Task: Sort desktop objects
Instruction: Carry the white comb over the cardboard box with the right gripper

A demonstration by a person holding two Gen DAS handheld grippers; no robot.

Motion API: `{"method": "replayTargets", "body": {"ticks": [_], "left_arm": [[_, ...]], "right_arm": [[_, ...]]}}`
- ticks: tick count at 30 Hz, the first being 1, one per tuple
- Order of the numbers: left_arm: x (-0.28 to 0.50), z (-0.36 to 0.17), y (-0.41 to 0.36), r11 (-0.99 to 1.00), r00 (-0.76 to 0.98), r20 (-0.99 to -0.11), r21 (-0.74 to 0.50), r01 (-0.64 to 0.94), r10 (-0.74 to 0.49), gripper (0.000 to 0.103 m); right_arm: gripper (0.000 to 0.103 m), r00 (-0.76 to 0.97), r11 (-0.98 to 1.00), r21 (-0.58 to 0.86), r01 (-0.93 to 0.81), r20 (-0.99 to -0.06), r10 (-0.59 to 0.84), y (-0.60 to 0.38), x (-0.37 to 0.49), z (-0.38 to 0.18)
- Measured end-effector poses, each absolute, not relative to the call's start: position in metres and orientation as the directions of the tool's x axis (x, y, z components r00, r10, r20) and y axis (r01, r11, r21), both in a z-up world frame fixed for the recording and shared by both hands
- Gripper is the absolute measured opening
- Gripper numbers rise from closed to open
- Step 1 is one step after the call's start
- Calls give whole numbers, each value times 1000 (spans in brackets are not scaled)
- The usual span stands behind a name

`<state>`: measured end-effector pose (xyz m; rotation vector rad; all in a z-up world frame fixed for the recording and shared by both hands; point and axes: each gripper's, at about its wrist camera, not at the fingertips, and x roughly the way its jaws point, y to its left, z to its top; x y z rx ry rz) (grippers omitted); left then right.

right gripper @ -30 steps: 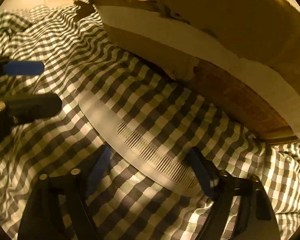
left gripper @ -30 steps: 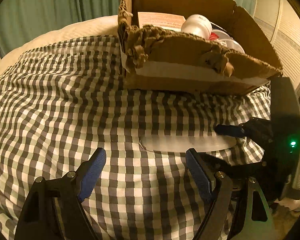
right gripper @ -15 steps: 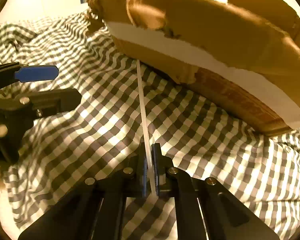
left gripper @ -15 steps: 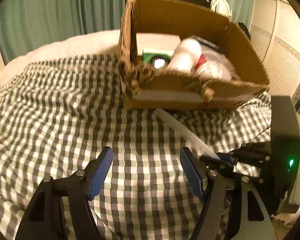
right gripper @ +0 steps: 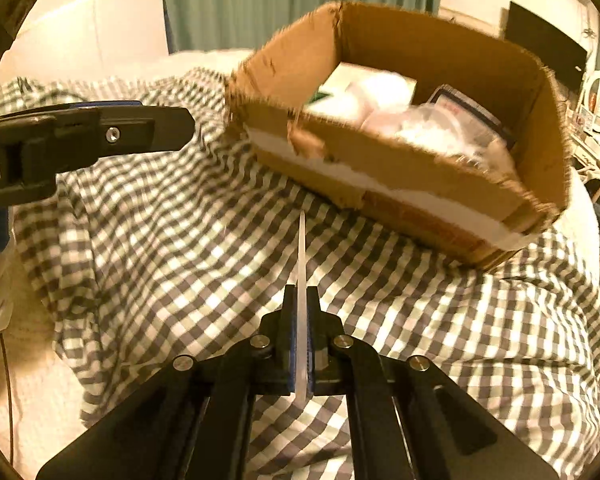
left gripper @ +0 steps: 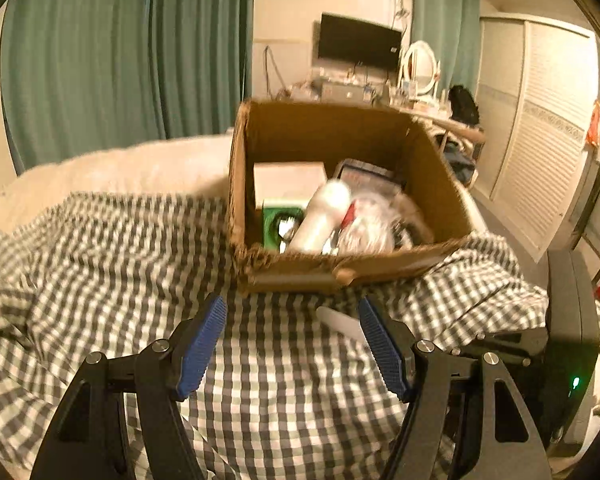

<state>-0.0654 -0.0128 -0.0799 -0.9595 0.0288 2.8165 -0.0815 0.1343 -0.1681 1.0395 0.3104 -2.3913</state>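
While the right hand-held gripper (right gripper: 300, 336) is pinching a thin white comb (right gripper: 301, 264) edge-on between pressed-together pads, the comb is pointing toward twelve o'clock at the torn cardboard box (right gripper: 412, 168), its tip hanging just short of the near wall above the checked bedspread (right gripper: 180, 240). Such a flat, slick blade is probably going to pivot or slide in so narrow a grip, and its leading end could catch on the ragged near rim of the box instead of clearing it. Bottles and packets are already crowding the box, so open room is lying mostly at its eleven o'clock corner. In the right wrist view the left hand-held gripper (left gripper: 292, 344) is hovering at nine o'clock, spread and empty, leaving the bedspread between them clear for moving.
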Motion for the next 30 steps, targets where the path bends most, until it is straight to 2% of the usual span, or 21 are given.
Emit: {"method": "replayTargets", "body": {"ticks": [16, 24, 30], "left_arm": [[-28, -12, -9, -980, -868, -458, -57, -188, 193, 72], [-19, 16, 0, -978, -896, -398, -25, -207, 199, 72], [-23, 41, 7, -977, -911, -361, -5, -212, 200, 72]], "right_arm": [[2, -701, -850, -8, 526, -570, -428, 132, -22, -93], [2, -819, -894, -57, 445, -429, -380, 145, -5, -54], [2, -852, -906, -58, 418, -372, -369, 150, -5, -30]]}}
